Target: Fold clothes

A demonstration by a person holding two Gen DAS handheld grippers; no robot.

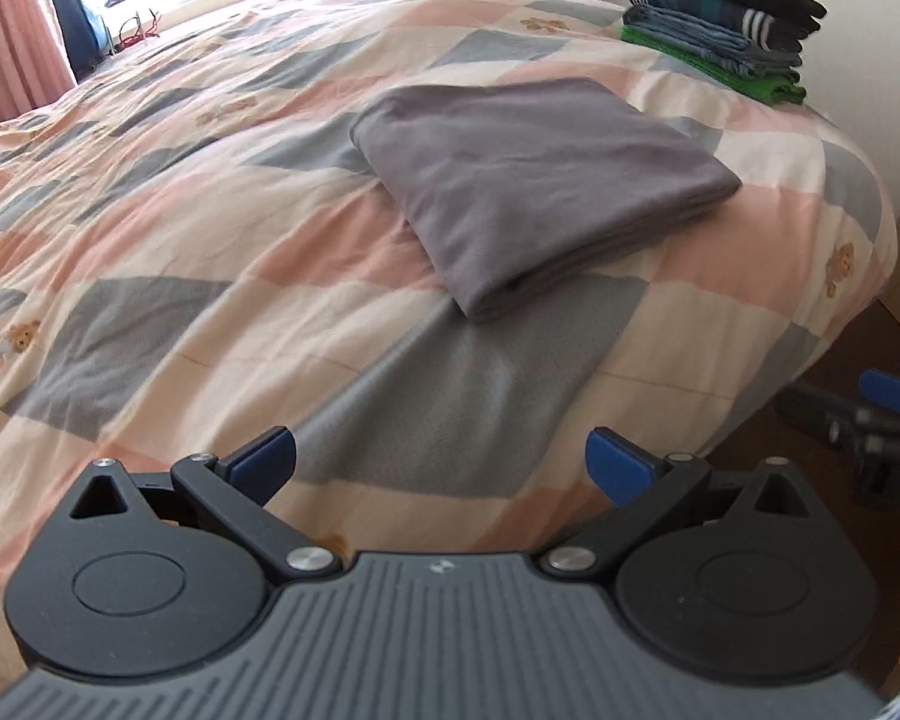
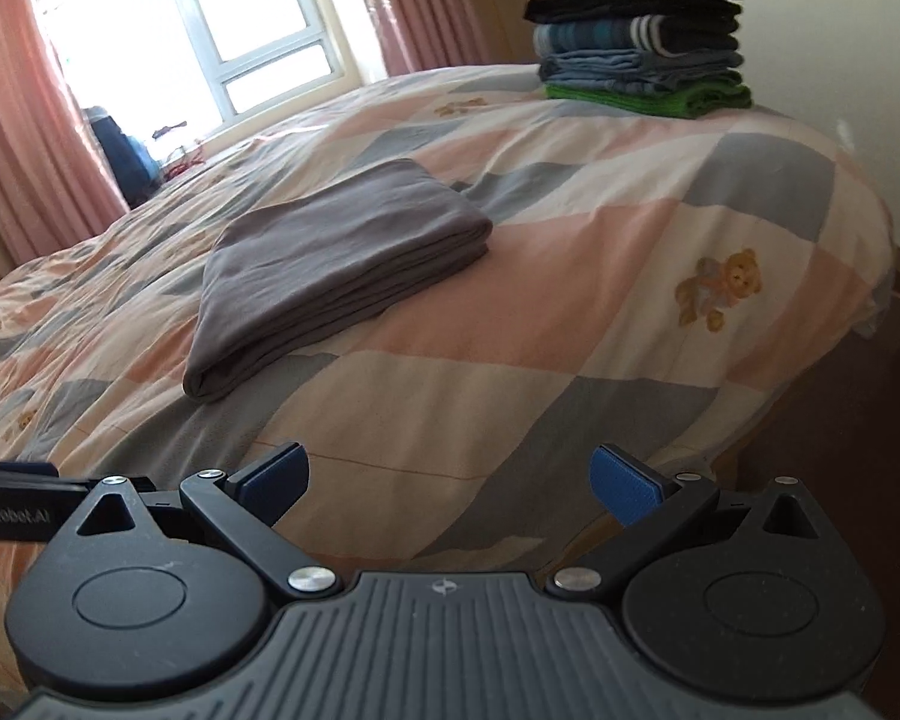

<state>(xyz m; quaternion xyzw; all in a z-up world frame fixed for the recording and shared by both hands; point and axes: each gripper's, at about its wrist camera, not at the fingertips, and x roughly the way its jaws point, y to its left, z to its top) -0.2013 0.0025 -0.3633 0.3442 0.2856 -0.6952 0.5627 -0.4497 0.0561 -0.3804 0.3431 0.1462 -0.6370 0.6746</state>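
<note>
A grey garment (image 1: 534, 180) lies folded into a flat rectangle on the patchwork bed cover (image 1: 180, 240); it also shows in the right wrist view (image 2: 342, 264). My left gripper (image 1: 441, 462) is open and empty, held back from the garment near the bed's front edge. My right gripper (image 2: 450, 483) is open and empty, also short of the garment, which lies ahead to its left. The right gripper shows at the right edge of the left wrist view (image 1: 882, 420).
A stack of folded clothes (image 1: 720, 24), black on top and green at the bottom, sits at the bed's far right corner, seen also in the right wrist view (image 2: 642, 54). Pink curtains (image 2: 36, 150) and a window (image 2: 210, 30) stand behind. Dark floor (image 2: 840, 450) lies to the right.
</note>
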